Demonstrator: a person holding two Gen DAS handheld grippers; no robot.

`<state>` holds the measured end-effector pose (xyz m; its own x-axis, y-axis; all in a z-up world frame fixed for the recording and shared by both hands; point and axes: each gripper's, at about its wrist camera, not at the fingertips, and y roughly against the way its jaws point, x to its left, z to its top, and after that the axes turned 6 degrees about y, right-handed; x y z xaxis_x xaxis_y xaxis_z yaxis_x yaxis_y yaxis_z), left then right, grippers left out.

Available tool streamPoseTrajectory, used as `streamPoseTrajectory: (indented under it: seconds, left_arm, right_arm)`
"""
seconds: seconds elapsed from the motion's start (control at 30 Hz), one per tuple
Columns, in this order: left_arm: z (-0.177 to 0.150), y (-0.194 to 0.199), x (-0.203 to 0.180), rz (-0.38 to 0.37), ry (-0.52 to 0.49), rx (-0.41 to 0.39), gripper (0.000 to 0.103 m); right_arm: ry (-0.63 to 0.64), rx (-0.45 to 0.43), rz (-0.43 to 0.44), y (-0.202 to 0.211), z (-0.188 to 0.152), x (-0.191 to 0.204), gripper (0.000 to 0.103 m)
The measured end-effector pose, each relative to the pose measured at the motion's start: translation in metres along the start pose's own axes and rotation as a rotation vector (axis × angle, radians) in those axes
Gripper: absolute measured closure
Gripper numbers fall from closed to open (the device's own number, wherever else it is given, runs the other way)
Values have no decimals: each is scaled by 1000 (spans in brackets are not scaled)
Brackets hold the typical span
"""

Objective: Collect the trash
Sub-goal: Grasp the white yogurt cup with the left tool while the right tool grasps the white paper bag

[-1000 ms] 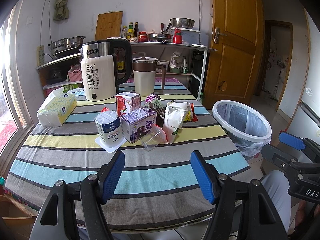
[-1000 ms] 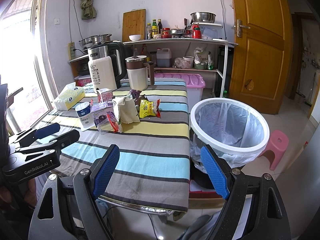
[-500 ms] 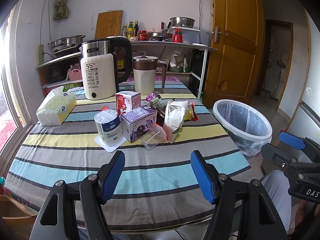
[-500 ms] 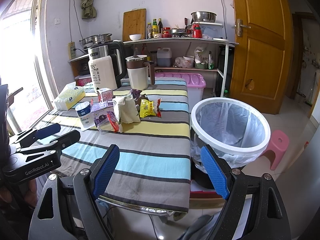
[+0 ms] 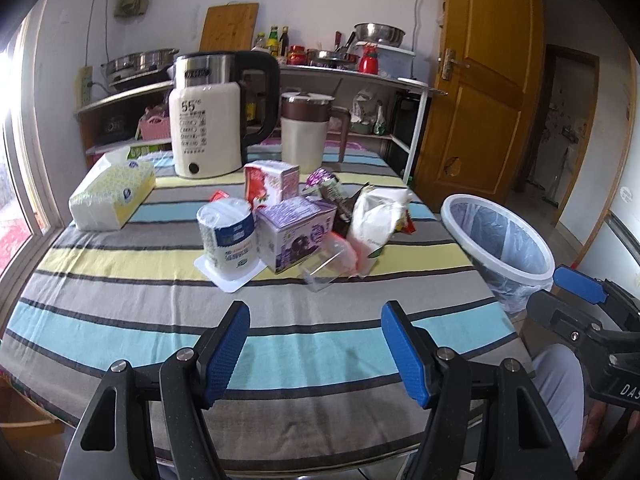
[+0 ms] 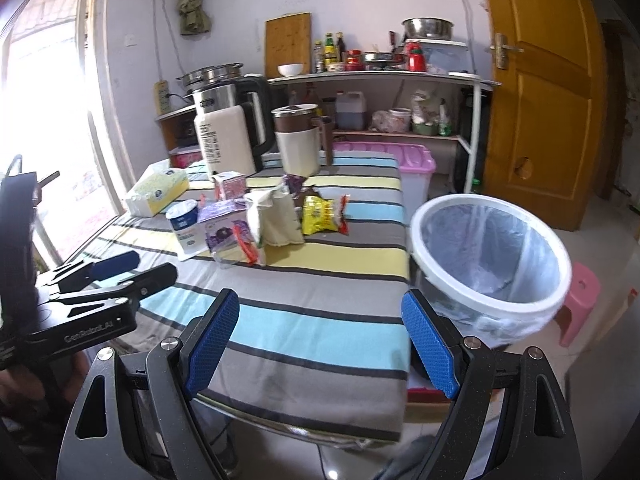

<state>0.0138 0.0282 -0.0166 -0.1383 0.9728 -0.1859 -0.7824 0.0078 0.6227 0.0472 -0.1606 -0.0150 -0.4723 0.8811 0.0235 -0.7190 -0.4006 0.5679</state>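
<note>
Trash lies in a cluster mid-table: a white yogurt cup (image 5: 230, 236), a purple carton (image 5: 296, 232), a pink carton (image 5: 272, 182), a clear plastic cup (image 5: 330, 260), a white pouch (image 5: 374, 220) and, in the right wrist view, a yellow snack packet (image 6: 322, 214). A white bin with a clear liner (image 5: 498, 246) stands right of the table; it also shows in the right wrist view (image 6: 490, 256). My left gripper (image 5: 316, 354) is open and empty over the near table edge. My right gripper (image 6: 322, 344) is open and empty near the table's front right corner.
A kettle (image 5: 208, 124), a beige jug (image 5: 304, 132) and a tissue pack (image 5: 112, 192) stand at the back of the striped table (image 5: 120, 320). Shelves with cookware line the wall. A wooden door (image 5: 484, 92), a pink stool (image 6: 580, 300) and a pink storage box (image 6: 412, 168) are on the right.
Both grippers have moved a little forward toward the table; the right one also turned slightly left. Both stay open and empty.
</note>
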Motion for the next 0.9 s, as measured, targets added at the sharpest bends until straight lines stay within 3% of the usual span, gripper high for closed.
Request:
streamPoseTrajectory:
  seconds: [0.2, 0.9]
  left_arm:
    - [5, -8, 16, 38, 25, -13, 35]
    - [41, -65, 71, 70, 95, 34, 35]
  right_arm:
    - [-3, 26, 50, -19, 5, 3, 19]
    - [86, 68, 104, -103, 49, 10, 19]
